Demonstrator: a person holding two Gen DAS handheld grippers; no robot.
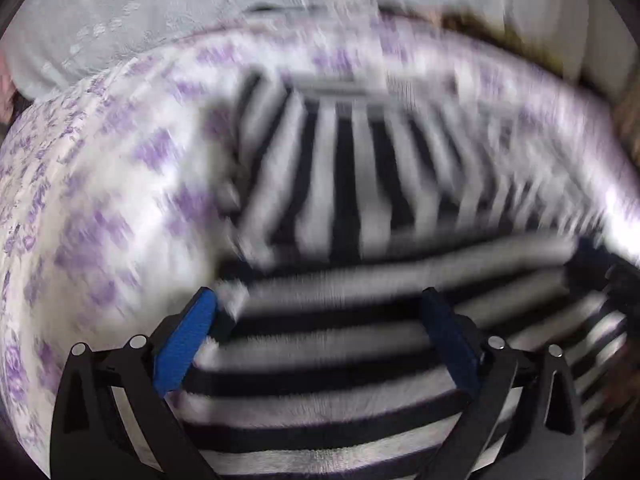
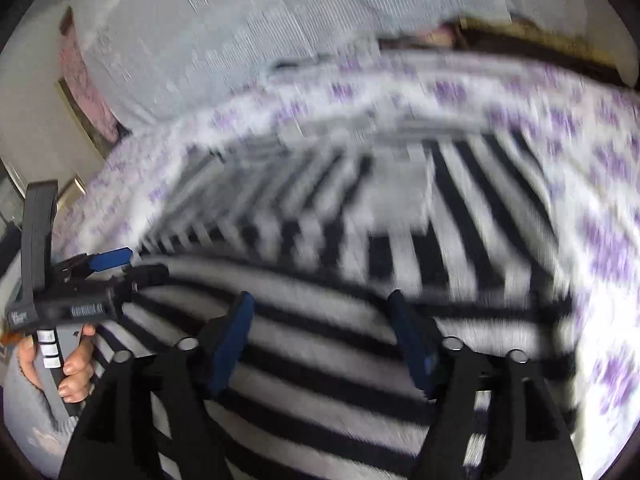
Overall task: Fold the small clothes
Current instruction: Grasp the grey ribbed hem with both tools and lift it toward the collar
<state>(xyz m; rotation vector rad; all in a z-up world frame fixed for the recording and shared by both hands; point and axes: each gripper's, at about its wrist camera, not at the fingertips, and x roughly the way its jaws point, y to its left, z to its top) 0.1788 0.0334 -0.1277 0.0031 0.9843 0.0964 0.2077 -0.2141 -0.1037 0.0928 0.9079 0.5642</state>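
Note:
A black-and-white striped garment (image 1: pixel 352 184) lies on a bed with a white, purple-flowered cover (image 1: pixel 100 208). Its near part is folded over, with stripes running crosswise (image 1: pixel 328 404). My left gripper (image 1: pixel 318 300) is open just above this near fold, blue pads wide apart, nothing between them. The garment also shows in the right wrist view (image 2: pixel 400 248). My right gripper (image 2: pixel 320 304) is open over the same striped fold. The left gripper (image 2: pixel 120 266) shows at the left of that view, held by a hand. Both views are motion-blurred.
A pale grey pillow or blanket (image 2: pixel 240 32) lies at the far side of the bed. A dark wooden edge (image 2: pixel 540 44) shows at the back right. Pink fabric (image 2: pixel 88 76) sits at the far left by a wall.

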